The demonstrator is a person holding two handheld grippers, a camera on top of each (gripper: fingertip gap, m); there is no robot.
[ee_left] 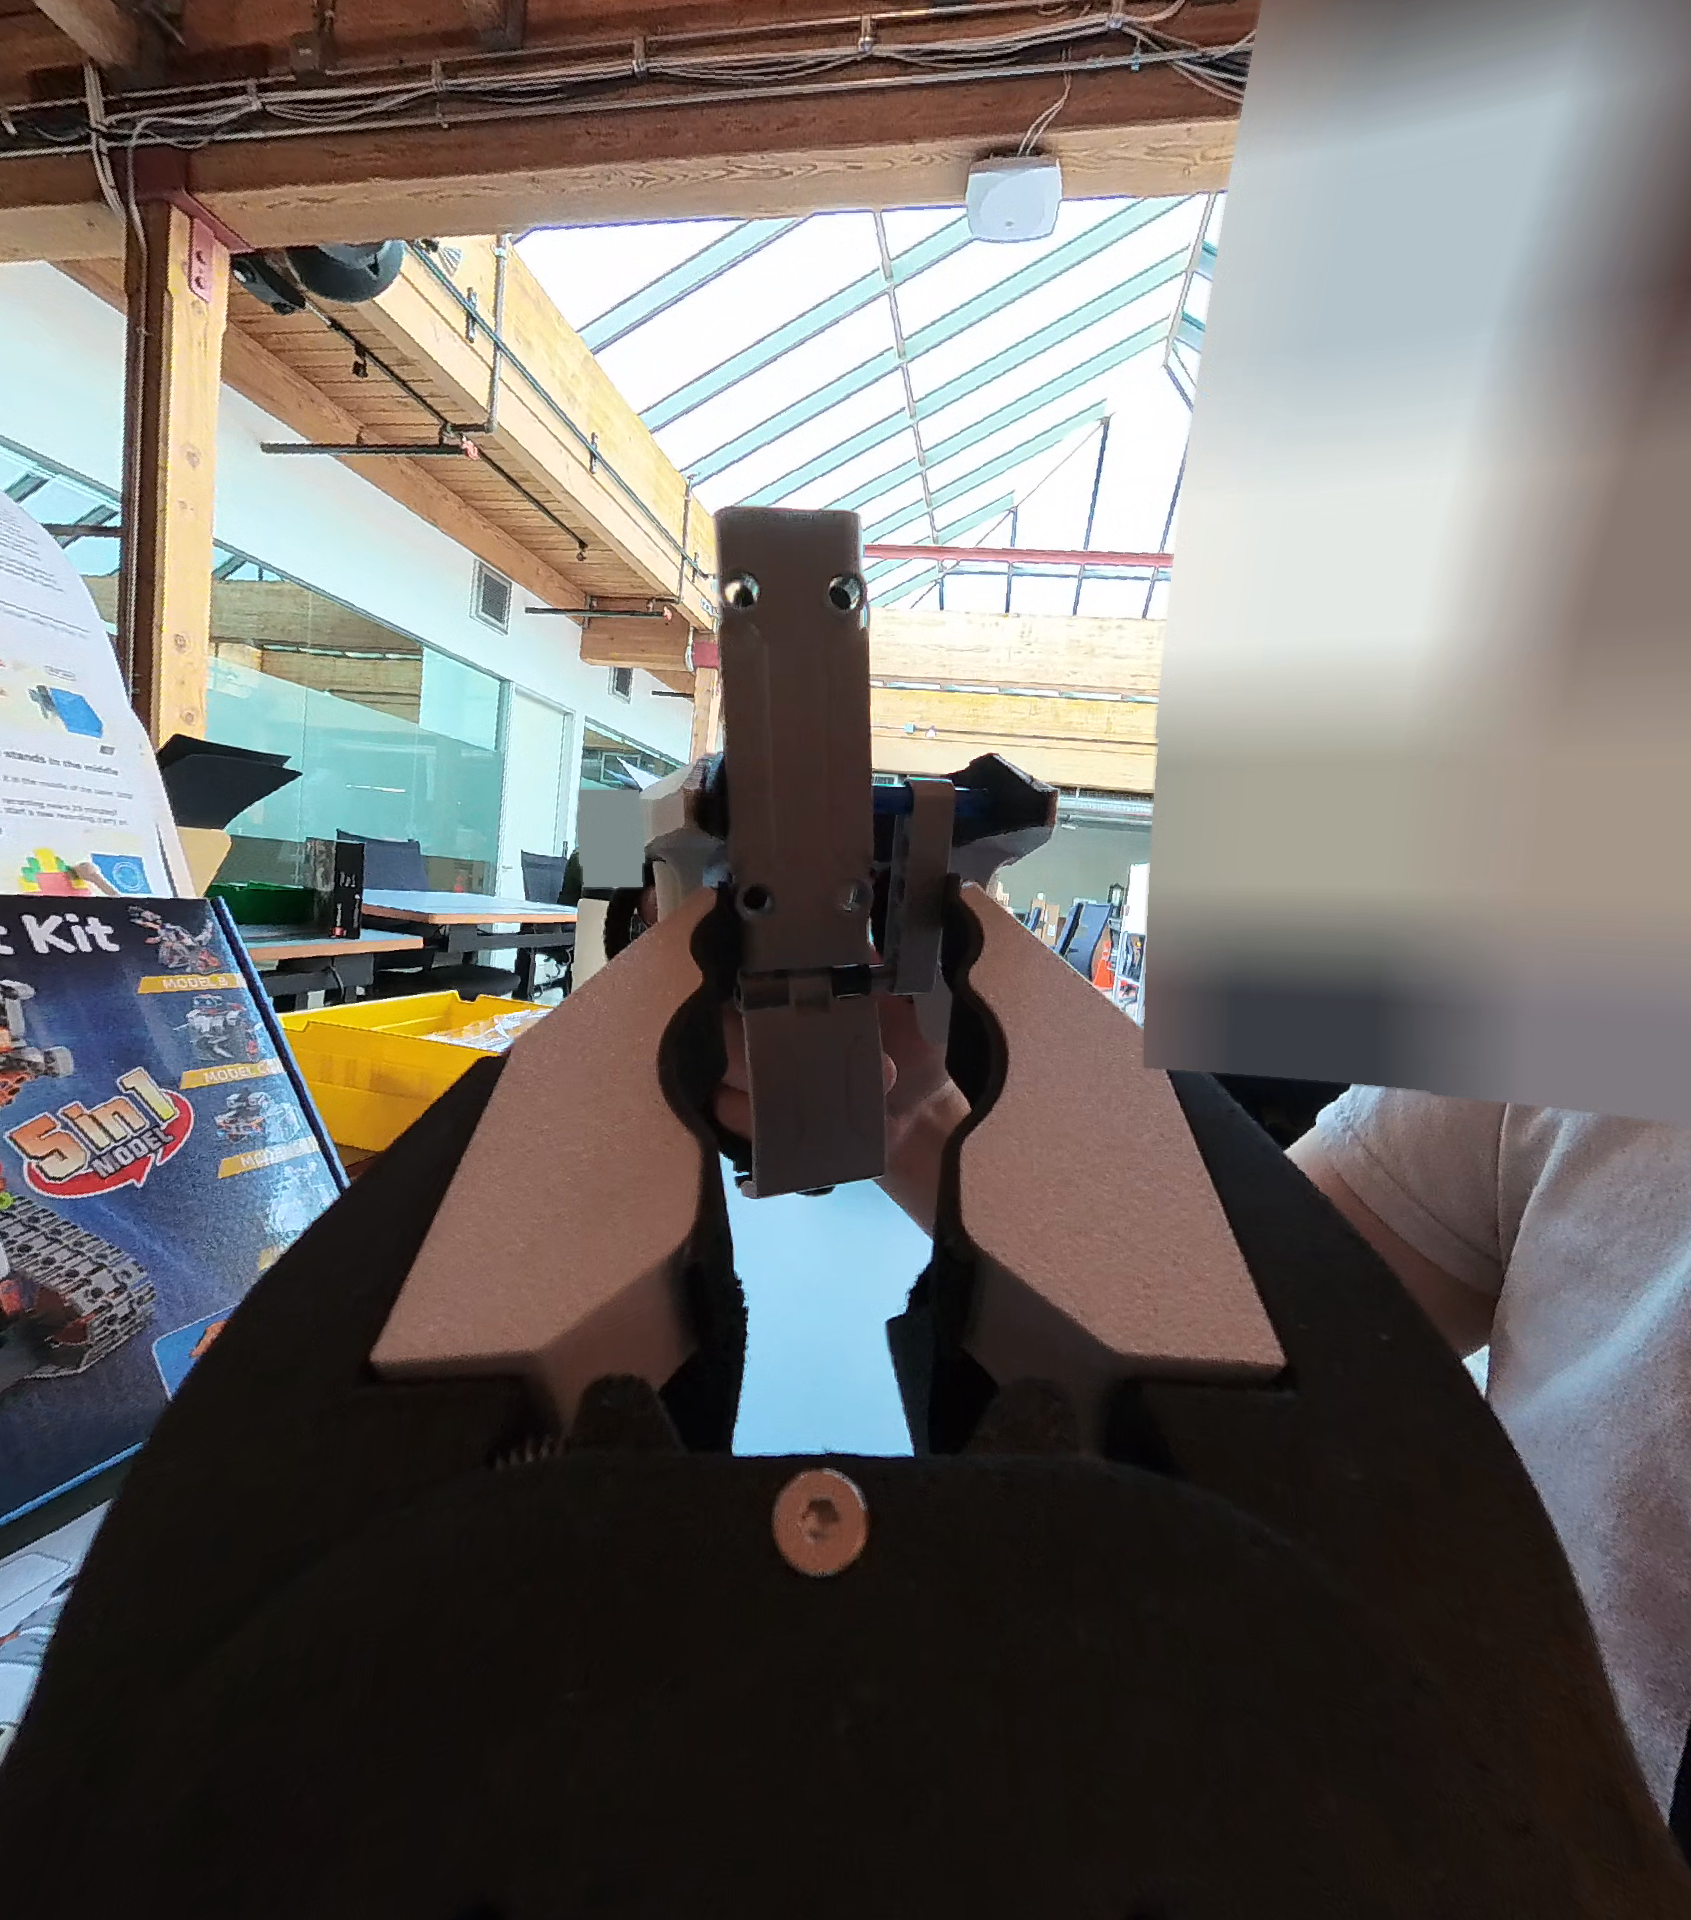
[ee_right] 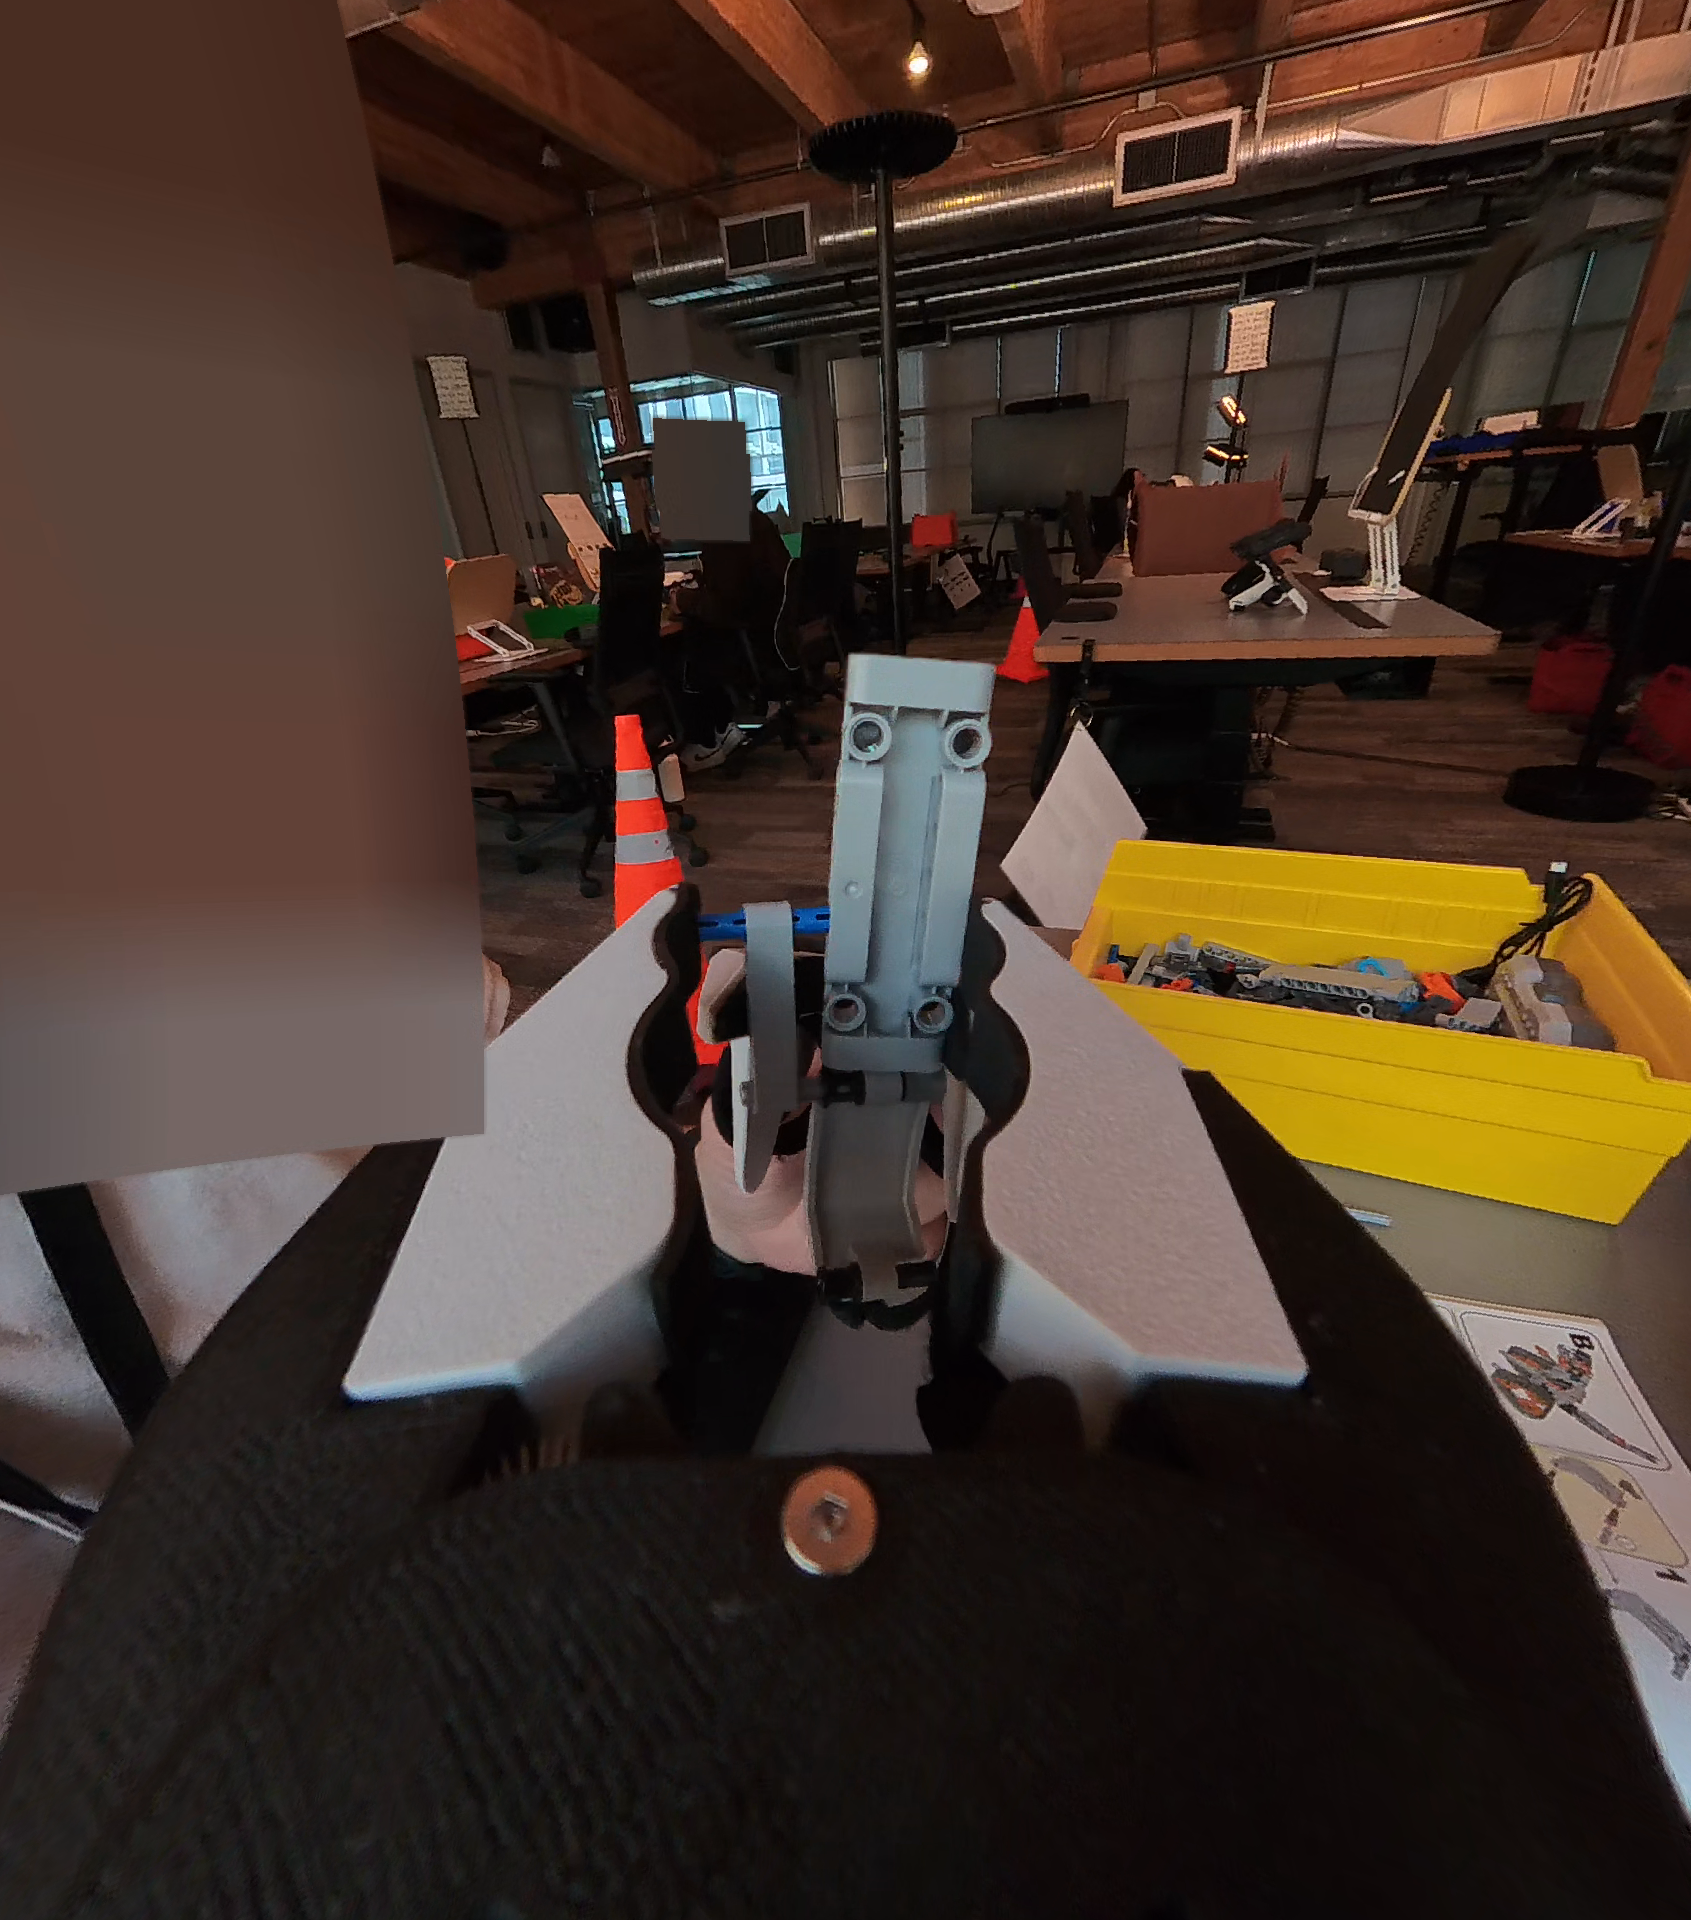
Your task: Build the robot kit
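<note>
Two claws meet on one grey brick assembly [ee_left: 799,852], held up in the air above the surface [ee_right: 1547,1278]. Left claw [ee_left: 825,1049]: jaws drawn in around the lower part of the assembly, which stands upright between them and rises well past the tips. Grip looks firm but contact on the far side is hidden. Right claw [ee_right: 825,1091]: jaws likewise closed in on the same assembly from the opposite side; a curved grey side piece [ee_right: 768,1049] and a blue beam [ee_right: 716,925] sit to the left of the main grey body in this view.

Relative to the assembly: yellow parts bin [ee_right: 1392,1091], full of loose pieces, lies to the right in the right wrist view; printed instruction sheet [ee_right: 1651,1507] lies nearer the camera than the bin; kit box [ee_left: 93,1143] stands to the left in the left wrist view. The person's pale sleeve [ee_left: 1599,1351] is close behind.

Risks, as judged:
- Both claws pinch near the hinge-like joint; opposing pull or twist could pop the pins and split the assembly.
- Side piece hangs on one thin link; a squeeze could knock it off.
- If either grip eases, the tall top-heavy part may tip and drop.
</note>
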